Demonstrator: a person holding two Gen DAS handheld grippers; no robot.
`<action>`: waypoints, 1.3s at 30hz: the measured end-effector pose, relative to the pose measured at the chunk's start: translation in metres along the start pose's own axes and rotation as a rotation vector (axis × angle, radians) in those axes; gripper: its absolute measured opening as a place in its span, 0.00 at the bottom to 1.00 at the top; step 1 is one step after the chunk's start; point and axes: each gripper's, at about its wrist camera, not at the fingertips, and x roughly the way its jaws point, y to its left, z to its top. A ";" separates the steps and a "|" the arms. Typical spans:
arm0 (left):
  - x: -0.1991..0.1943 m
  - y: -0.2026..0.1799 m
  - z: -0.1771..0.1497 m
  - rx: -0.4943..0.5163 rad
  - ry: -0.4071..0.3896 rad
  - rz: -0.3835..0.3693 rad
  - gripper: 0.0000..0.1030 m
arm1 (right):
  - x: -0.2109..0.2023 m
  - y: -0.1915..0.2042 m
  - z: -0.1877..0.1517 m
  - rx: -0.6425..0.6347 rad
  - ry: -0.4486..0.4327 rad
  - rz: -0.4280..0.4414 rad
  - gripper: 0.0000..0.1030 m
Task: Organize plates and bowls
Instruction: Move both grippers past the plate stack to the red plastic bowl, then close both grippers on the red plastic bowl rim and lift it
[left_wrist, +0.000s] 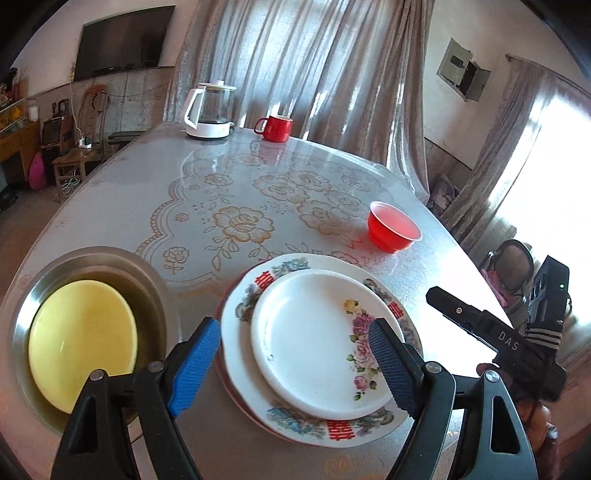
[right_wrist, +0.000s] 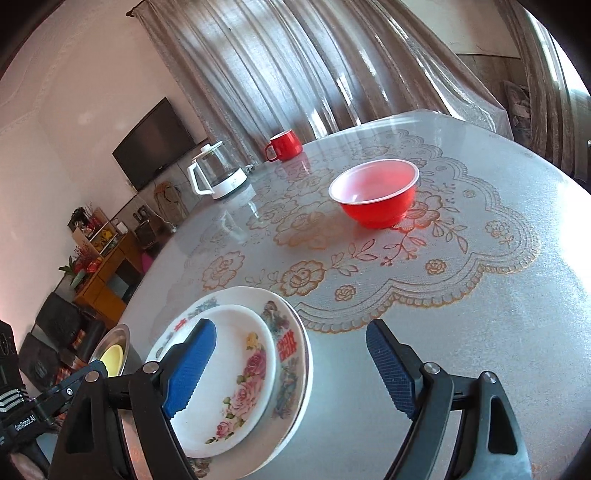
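Left wrist view: left claw (left_wrist: 293, 363) spread wide w/ nothing between its blue pads, held over the plate stack (left_wrist: 321, 350) (small white flowered plate on a bigger patterned one) at the near tabletop (left_wrist: 207, 177) edge; yellow bowl (left_wrist: 81, 343) sits inside a steel basin (left_wrist: 88, 266) just beside the stack toward the near left corner, red bowl (left_wrist: 393, 226) near the right edge, kettle (left_wrist: 210, 110) & red mug (left_wrist: 275, 127) at the far edge. Right wrist view: right claw (right_wrist: 290, 365) also spread, holding nothing, its left pad over the stack (right_wrist: 243, 373), red bowl (right_wrist: 375, 192) well apart mid-tabletop (right_wrist: 461, 332), mug (right_wrist: 284, 145) & kettle (right_wrist: 218, 173) by the far edge.
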 end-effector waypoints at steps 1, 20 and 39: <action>0.003 -0.005 0.002 0.013 0.003 0.000 0.80 | -0.001 -0.004 0.000 0.006 -0.001 -0.003 0.83; 0.072 -0.058 0.072 0.123 0.129 -0.042 0.91 | -0.002 -0.067 0.034 0.099 -0.023 -0.027 0.83; 0.238 -0.103 0.187 0.226 0.389 -0.278 0.55 | 0.072 -0.120 0.139 0.342 0.047 -0.016 0.82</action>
